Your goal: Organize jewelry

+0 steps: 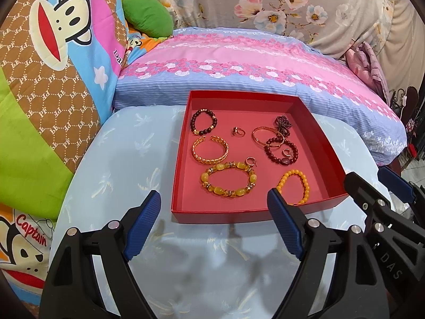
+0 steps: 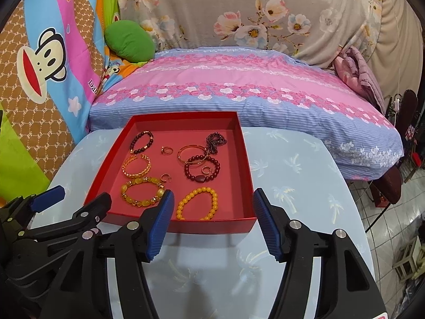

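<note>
A shallow red box [image 1: 183, 186] [image 2: 233, 135] sits on a pale blue table. It holds several pieces: a dark bead bracelet [image 1: 203, 122] [image 2: 142, 141], a gold cuff [image 1: 209, 151] [image 2: 136, 167], a yellow stone bracelet [image 1: 228, 181] [image 2: 142, 195], an orange bead bracelet [image 1: 294, 186] [image 2: 198, 204], a dark red bead bracelet [image 1: 281, 150] [image 2: 202, 168], a gold bangle [image 1: 267, 135] [image 2: 192, 153], a dark necklace [image 1: 283, 122] [image 2: 215, 140] and small rings [image 1: 238, 131] [image 2: 166, 150]. My left gripper [image 1: 213, 207] and right gripper [image 2: 213, 207] are open and empty at the box's near wall.
A pink and blue floral pillow [image 1: 239, 63] [image 2: 225, 90] lies behind the box. A cartoon-print quilt [image 1: 53, 66] and a green cushion [image 1: 147, 16] are at the left. The table edge and tiled floor [image 2: 393, 212] lie at the right.
</note>
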Action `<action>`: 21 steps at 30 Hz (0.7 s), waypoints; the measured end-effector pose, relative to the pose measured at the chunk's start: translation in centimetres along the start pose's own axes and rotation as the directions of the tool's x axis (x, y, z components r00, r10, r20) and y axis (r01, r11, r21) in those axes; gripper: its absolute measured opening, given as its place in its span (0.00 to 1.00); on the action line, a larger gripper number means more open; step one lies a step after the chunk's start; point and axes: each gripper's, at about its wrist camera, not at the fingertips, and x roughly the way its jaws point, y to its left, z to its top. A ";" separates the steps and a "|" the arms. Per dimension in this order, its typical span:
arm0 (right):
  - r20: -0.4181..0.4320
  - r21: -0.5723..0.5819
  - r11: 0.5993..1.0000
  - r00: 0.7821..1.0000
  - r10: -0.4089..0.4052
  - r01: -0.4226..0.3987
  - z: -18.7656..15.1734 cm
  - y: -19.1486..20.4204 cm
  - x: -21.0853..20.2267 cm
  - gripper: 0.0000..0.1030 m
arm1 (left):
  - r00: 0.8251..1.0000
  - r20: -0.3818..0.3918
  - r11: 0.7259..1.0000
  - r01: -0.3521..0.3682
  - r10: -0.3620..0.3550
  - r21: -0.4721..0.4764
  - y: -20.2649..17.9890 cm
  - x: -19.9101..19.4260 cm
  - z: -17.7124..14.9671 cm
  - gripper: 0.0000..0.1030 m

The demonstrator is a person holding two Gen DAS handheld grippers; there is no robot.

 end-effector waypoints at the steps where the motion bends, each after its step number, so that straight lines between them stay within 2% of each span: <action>1: 0.002 0.001 1.000 1.000 -0.003 0.003 -0.1 -0.1 0.0 0.62 | 1.000 0.001 1.000 -0.003 0.003 -0.001 0.1 0.0 0.0 0.78; 5: 0.004 0.012 1.000 1.000 -0.011 0.011 -0.1 -0.4 -0.1 0.66 | 1.000 0.009 1.000 -0.012 0.012 -0.003 0.3 -0.2 -0.1 0.82; 13: -0.003 0.014 1.000 1.000 -0.028 0.028 -0.3 -0.6 0.2 0.82 | 1.000 0.010 1.000 -0.025 0.025 -0.014 0.6 0.1 0.0 0.84; 17: -0.001 0.024 0.999 1.000 -0.027 0.027 -0.5 -0.8 0.3 0.84 | 0.999 0.014 0.999 -0.033 0.033 -0.011 0.7 0.2 0.0 0.85; 18: 0.000 0.027 0.999 1.000 -0.031 0.031 -0.6 -0.9 0.4 0.86 | 0.999 0.014 0.999 -0.035 0.035 -0.010 0.8 0.2 0.0 0.85; 19: 0.001 0.030 0.999 0.999 -0.037 0.037 -0.6 -0.9 0.4 0.93 | 0.999 0.014 0.999 -0.038 0.038 -0.011 0.8 0.2 -0.1 0.85; 21: 0.004 0.040 0.999 0.999 -0.035 0.035 -0.6 -1.1 0.5 0.94 | 0.999 0.015 0.999 -0.032 0.032 -0.014 0.9 0.2 -0.1 0.86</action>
